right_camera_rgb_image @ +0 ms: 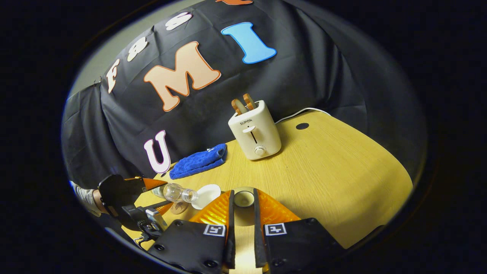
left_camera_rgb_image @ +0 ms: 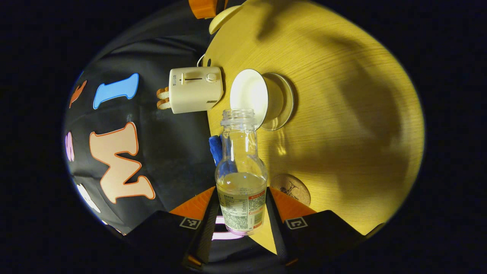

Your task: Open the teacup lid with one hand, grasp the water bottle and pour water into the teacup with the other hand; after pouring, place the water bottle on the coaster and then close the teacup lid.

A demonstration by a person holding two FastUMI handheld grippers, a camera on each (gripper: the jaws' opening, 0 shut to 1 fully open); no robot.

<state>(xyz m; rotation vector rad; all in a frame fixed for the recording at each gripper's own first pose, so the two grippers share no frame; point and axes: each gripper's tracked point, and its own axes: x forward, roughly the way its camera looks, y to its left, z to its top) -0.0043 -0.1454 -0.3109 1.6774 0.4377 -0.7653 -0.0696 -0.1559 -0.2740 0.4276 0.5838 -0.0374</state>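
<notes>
**Pour under way: bottle tipped at cup mouth**

Left gripper [left_camera_rgb_image: 243, 213] sits nearest its camera, both orange fingers pressed on the labelled lower body of the water bottle [left_camera_rgb_image: 241, 167]. Bottle is clear, uncapped, part full, label low on the body. It lies tipped toward horizontal, neck pointing at the teacup [left_camera_rgb_image: 253, 99], mouth just beside the cup's rim. No stream of water can be made out.

Handling judgement: the bottle looks light and stiff, smooth and possibly slippery above the label; the grip low on the label seems the better hold. The cup looks like thin ceramic, so fragile; the neck should not knock its rim.

Coaster [left_camera_rgb_image: 292, 187] lies on the table [left_camera_rgb_image: 342, 125] just beside the left gripper, near side of the cup.

Right gripper [right_camera_rgb_image: 244, 207] holds a small pale round piece, probably the teacup lid [right_camera_rgb_image: 244, 198], between its fingertips, away from the cup.

Farther back: blue cloth [right_camera_rgb_image: 198, 161], then toaster [right_camera_rgb_image: 255, 131] at the far edge.
</notes>
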